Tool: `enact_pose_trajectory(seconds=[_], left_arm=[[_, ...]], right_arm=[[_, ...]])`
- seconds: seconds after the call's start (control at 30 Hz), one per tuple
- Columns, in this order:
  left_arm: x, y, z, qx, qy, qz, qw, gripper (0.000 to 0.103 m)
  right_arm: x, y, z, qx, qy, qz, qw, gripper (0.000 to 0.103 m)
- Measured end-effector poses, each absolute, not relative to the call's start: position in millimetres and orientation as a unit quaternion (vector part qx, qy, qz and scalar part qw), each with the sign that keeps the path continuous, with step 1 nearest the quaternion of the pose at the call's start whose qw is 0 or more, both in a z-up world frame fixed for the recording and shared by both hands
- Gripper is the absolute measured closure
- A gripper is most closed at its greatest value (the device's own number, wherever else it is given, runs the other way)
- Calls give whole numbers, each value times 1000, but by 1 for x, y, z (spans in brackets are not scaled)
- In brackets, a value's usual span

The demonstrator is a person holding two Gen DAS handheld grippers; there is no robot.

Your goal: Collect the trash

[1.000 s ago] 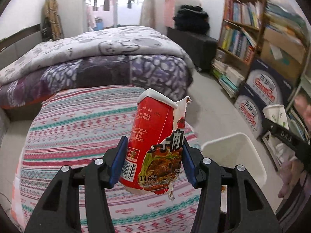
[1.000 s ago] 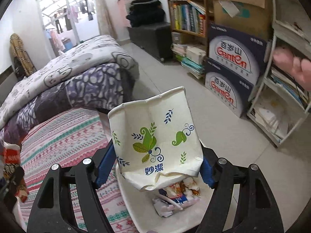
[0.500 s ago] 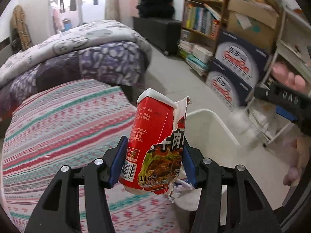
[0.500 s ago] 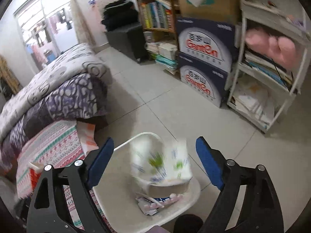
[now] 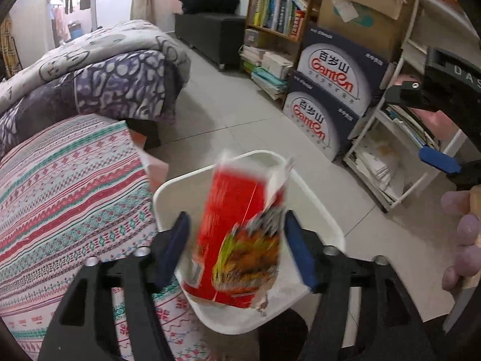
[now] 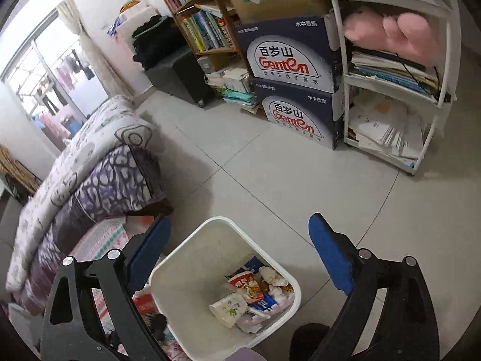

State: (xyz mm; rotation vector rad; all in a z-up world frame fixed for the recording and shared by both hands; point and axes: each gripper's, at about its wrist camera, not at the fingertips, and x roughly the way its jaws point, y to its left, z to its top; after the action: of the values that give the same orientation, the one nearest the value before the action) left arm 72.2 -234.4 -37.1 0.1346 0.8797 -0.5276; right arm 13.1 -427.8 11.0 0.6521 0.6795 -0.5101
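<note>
A white trash bin (image 5: pixel 318 219) stands on the tiled floor beside the bed; it also shows in the right wrist view (image 6: pixel 180 273). My left gripper (image 5: pixel 237 249) is open above it, and a red noodle cup (image 5: pixel 237 240), blurred, hangs loose between the blue pads over the bin. My right gripper (image 6: pixel 240 258) is open and empty above the bin. Inside the bin lie a paper cup with green leaf print (image 6: pixel 227 308) and several wrappers (image 6: pixel 255 288).
A bed with a striped sheet (image 5: pixel 60 186) and folded quilts (image 5: pixel 99 69) is on the left. Stacked Ganten boxes (image 6: pixel 297 90), a white shelf rack (image 6: pixel 390 90) and a bookshelf (image 5: pixel 276 15) line the right. Tiled floor (image 6: pixel 270 174) lies between them.
My right gripper opened and the leaf-print paper cup fell into the bin. My left gripper moved right over the bin and opened; the red noodle cup is slipping out.
</note>
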Motion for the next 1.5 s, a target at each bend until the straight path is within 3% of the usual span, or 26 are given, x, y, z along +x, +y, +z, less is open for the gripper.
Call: enact_pose_trajectory(seconds=[0.43, 0.67, 0.83, 1.5], left_arm=[[44, -180, 3, 62, 351, -176, 918, 7], [19, -124, 28, 24, 311, -120, 942, 7], [4, -91, 29, -1, 323, -113, 940, 7], [-6, -36, -11, 4, 315, -57, 948, 7]], right_arm=[[-15, -392, 55, 224, 236, -278, 904, 7], [-34, -336, 43, 159, 282, -263, 909, 7], [-52, -301, 19, 170, 305, -242, 905, 7], [-55, -221, -15, 57, 276, -216, 935, 7]])
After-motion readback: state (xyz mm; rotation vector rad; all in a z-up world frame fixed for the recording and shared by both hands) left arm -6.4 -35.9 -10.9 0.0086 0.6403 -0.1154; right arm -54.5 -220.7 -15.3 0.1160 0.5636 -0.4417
